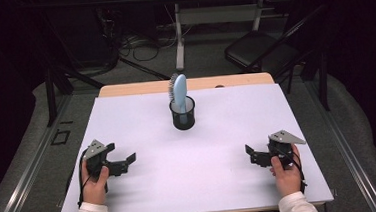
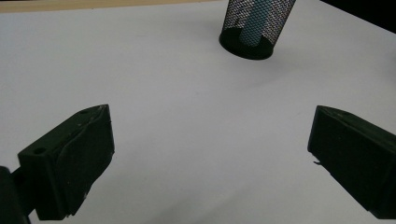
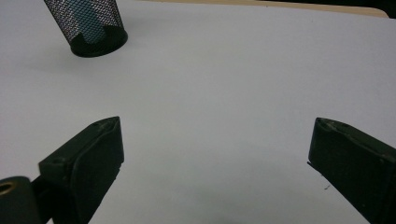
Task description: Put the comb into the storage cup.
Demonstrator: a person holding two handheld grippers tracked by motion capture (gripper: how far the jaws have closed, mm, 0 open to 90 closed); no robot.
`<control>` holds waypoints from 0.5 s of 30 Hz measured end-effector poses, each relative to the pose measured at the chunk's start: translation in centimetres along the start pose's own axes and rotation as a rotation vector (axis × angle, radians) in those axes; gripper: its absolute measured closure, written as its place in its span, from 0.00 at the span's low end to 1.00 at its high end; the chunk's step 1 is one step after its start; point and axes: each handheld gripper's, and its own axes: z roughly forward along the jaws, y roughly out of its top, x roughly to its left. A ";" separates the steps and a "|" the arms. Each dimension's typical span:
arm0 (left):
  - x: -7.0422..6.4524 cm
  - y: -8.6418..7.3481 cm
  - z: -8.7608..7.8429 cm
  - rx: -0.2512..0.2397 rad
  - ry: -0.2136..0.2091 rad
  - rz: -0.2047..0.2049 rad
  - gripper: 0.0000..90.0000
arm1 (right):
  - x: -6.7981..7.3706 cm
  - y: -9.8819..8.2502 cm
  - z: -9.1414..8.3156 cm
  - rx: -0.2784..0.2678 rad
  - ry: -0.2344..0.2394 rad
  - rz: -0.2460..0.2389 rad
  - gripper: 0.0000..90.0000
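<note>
Black mesh makes up the cup, which stands upright near the middle of the counter's far edge with a pale blue brush planted in it, handle down, bristled head sticking up past the rim. Through the mesh the handle shows in both gripper views.

Both tools rest low by the near edge, one toward each near corner, well apart from the cup. On the left tool the jaws stand spread wide with nothing between them, bare white counter showing in the gap; the right tool is the same, spread and empty. Each points inward toward the centre of the counter.

Judging by the layout, the step in hand is a reach for the brush or the cup. To do it well, one tool should probably steady the cup low on its wall, since light mesh would likely tip or slide if the brush is pulled at an angle. The other should come in from above, jaws aligned across the narrow neck of the brush just over the rim instead of on the bristles, and lift straight up along the cup's axis. A slanted pull risks dragging the cup toward the near edge.
</note>
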 end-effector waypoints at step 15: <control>0.3 -0.1 0.1 0.008 0.015 -0.011 0.01 | -0.5 -0.1 0.0 0.009 -0.018 0.015 0.03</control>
